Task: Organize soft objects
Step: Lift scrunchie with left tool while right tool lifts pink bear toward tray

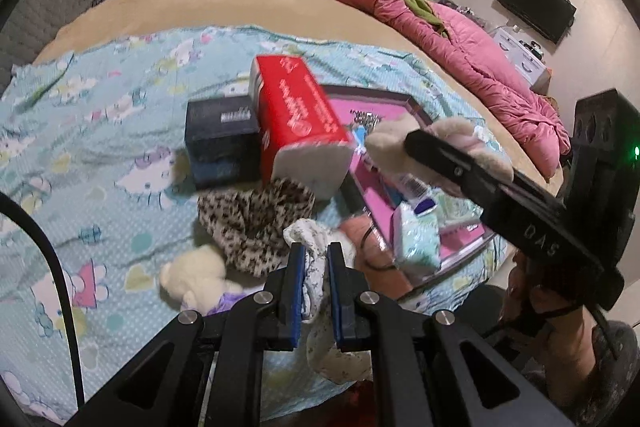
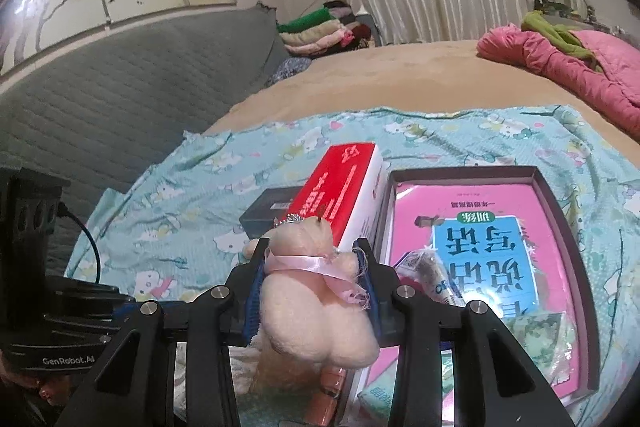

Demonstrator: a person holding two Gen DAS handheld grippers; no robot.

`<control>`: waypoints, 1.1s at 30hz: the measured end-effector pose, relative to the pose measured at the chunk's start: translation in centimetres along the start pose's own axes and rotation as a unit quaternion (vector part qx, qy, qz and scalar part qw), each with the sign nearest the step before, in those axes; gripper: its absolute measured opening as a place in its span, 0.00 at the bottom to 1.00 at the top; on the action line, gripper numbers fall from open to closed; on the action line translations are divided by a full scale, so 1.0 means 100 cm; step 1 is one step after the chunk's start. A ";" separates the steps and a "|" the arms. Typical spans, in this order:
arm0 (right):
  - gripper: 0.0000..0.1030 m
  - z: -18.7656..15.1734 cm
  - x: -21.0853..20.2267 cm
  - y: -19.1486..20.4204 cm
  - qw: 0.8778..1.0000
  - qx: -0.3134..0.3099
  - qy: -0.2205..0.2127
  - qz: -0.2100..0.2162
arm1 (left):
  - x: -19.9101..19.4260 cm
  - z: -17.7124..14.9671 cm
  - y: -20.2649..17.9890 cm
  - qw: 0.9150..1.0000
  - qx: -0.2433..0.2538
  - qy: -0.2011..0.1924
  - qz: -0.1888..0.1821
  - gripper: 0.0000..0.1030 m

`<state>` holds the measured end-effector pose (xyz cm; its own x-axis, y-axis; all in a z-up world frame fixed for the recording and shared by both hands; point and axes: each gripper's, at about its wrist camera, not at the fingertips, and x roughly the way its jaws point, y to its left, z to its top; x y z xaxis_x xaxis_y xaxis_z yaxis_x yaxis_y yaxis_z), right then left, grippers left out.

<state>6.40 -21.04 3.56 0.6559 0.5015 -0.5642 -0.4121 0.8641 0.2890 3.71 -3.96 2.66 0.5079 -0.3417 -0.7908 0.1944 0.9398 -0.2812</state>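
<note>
Pinching a white sock [image 1: 316, 267] in the left fingers [image 1: 294, 279], squeezing a teddy [image 2: 316, 291] in the right fingers [image 2: 362, 267], over the bed [image 2: 400, 75]

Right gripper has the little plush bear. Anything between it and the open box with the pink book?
The tall red tissue pack stands just ahead of the plush bear, left of the box. Straight toward the box, nothing visible blocks; a wrapped packet already lies inside.

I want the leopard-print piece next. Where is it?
In the left wrist view the leopard-print cloth lies mid-frame on the bedspread, just below the red pack and above the left gripper.
</note>
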 end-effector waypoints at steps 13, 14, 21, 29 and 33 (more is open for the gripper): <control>0.41 0.009 -0.024 -0.017 0.999 0.028 -0.042 -0.003 | -0.014 0.033 -0.033 0.999 0.031 -0.036 0.020 0.11; 0.41 0.009 -0.027 -0.019 0.998 0.032 -0.045 -0.003 | -0.015 0.035 -0.035 0.999 0.032 -0.038 0.020 0.11; 0.41 0.015 -0.050 -0.033 0.995 0.051 -0.079 -0.016 | -0.019 0.048 -0.050 0.998 0.041 -0.050 0.015 0.11; 0.41 0.017 -0.074 -0.055 0.991 0.068 -0.107 -0.037 | -0.017 0.059 -0.069 0.997 0.052 -0.057 0.006 0.11; 0.41 0.015 -0.086 -0.068 0.988 0.079 -0.121 -0.054 | -0.011 0.064 -0.077 0.997 0.054 -0.055 0.003 0.11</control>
<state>4.48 -31.15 7.63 0.8300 0.3858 -0.4028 -0.2403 0.8991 0.3659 7.04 -10.94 9.18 0.5976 -0.3415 -0.7254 0.2782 0.9369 -0.2118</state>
